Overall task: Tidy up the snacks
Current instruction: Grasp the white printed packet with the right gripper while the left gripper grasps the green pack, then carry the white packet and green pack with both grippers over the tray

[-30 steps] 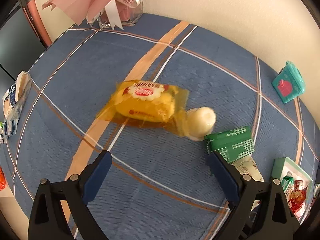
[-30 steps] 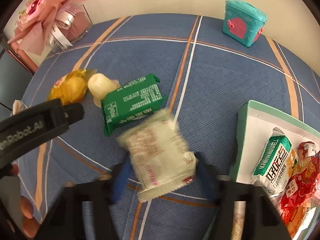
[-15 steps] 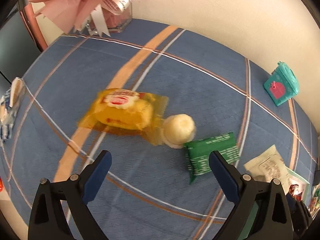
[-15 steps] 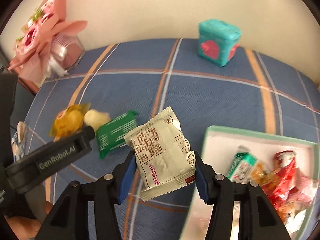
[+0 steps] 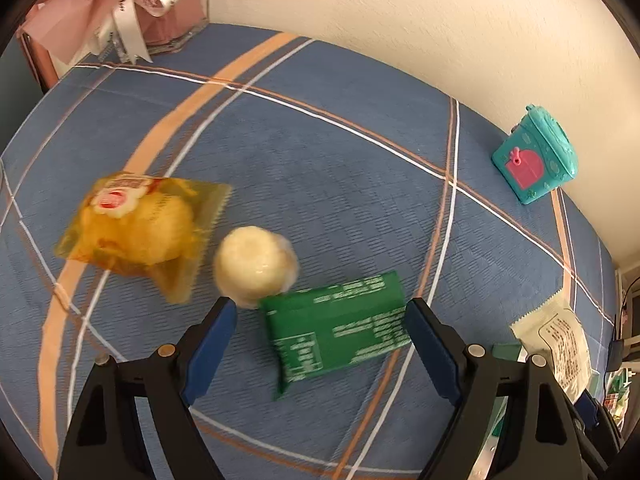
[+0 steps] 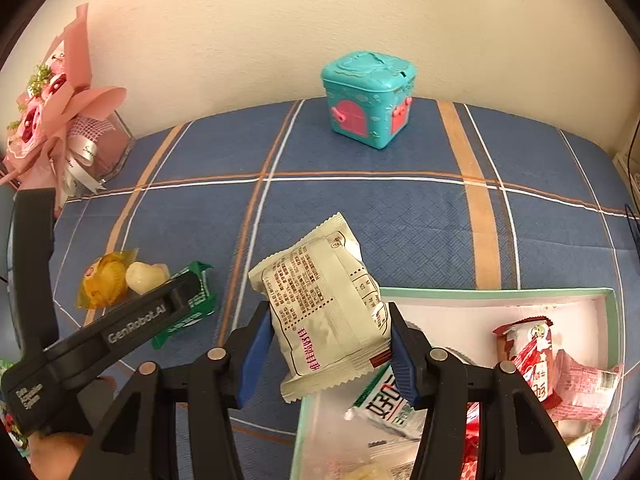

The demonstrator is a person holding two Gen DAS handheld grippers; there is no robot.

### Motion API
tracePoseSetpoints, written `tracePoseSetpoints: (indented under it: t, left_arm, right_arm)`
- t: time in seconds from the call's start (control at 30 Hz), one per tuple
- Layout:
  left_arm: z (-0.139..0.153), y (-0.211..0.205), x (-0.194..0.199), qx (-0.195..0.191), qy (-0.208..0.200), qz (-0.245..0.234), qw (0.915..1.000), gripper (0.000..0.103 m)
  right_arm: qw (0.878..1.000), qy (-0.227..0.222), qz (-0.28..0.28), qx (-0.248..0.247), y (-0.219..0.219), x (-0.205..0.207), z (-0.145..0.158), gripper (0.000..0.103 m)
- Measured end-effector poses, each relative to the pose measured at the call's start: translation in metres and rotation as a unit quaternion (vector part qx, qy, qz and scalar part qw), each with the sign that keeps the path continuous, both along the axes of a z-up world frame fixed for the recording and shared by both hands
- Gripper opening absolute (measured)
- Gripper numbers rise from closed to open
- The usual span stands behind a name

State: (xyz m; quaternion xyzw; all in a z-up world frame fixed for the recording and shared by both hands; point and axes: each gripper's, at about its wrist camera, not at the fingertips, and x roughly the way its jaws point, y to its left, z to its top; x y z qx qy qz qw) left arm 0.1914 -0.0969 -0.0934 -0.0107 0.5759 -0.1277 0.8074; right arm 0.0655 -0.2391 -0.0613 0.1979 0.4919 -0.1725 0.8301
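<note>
My black, blue-padded right gripper (image 6: 326, 344) pinches a cream packet (image 6: 324, 312) with pink lettering over a mint-rimmed white box (image 6: 480, 293) on blue plaid cloth (image 6: 360, 200) striped orange and white, near a green wrapper (image 5: 340, 328).

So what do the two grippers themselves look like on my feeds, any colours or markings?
Both are matte black plastic with two fingers each, tipped with blue pads and carrying round metal pivot pins. The left gripper and right gripper match in build. In the right wrist view, the left gripper's body bears white lettering, "GenRobot.AI", plus a smaller label I cannot read. No cables or sleeves show.
</note>
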Motion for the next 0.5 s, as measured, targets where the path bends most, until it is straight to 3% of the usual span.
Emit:
tracePoseSetpoints:
  t: [0.13,0.23,0.5]
  left_arm:
    - [-0.01,-0.01,0.002,0.004,0.004,-0.001,1.0,0.087]
    - [-0.01,-0.015,0.001,0.019,-0.011,-0.003,0.9998,0.076]
    - [0.002,-0.007,-0.001,-0.011,-0.009,0.006,0.9999,0.071]
  right_arm:
    - [1.0,0.004,-0.001,0.004,-0.004,0.0,-0.005,0.057]
    - [1.0,0.006,-0.004,0.006,-0.007,-0.001,-0.009,0.057]
    - [1.0,0.002,-0.012,0.013,-0.012,-0.007,-0.004,0.057]
